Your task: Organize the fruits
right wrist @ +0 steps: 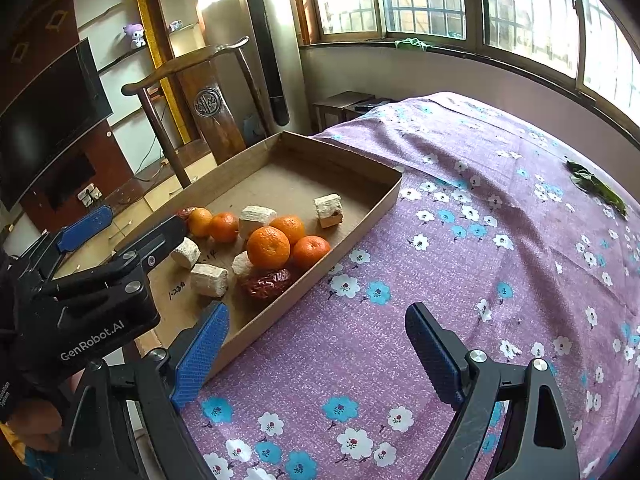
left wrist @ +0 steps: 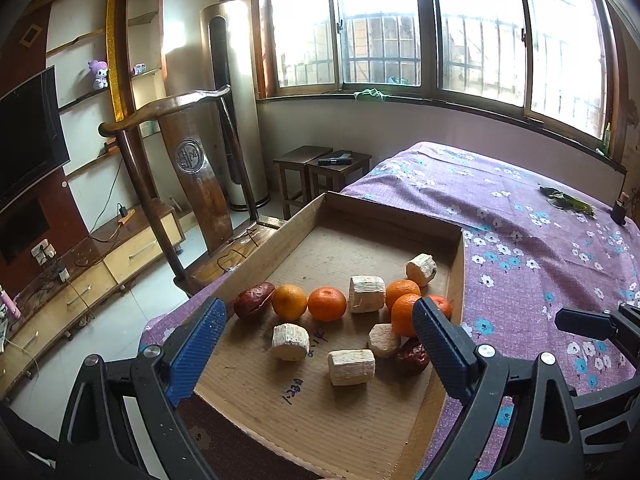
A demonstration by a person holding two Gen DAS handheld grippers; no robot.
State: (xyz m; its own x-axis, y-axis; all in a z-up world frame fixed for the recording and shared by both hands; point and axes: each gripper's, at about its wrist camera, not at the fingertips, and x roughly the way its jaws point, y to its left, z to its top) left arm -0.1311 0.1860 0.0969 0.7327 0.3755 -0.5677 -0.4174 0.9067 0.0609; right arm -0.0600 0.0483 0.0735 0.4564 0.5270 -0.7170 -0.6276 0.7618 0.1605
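A shallow cardboard tray [left wrist: 456,280] [right wrist: 352,232] lies on the purple flowered cloth. In it are several oranges [left wrist: 327,303] [right wrist: 268,247], several pale cut chunks [left wrist: 351,366] [right wrist: 209,280] and two dark red dates [left wrist: 253,300] [right wrist: 266,282]. My left gripper [left wrist: 320,344] is open and empty, hovering over the tray's near end, its fingers either side of the fruit. It also shows in the right wrist view [right wrist: 132,220]. My right gripper [right wrist: 320,348] is open and empty over the cloth, just right of the tray's near corner.
The cloth-covered surface [right wrist: 460,240] stretches right, with green leaves [right wrist: 596,186] at its far right. A wooden chair [left wrist: 192,160] stands left of the tray, a TV and cabinet further left. Small stools [left wrist: 320,172] and windows lie beyond.
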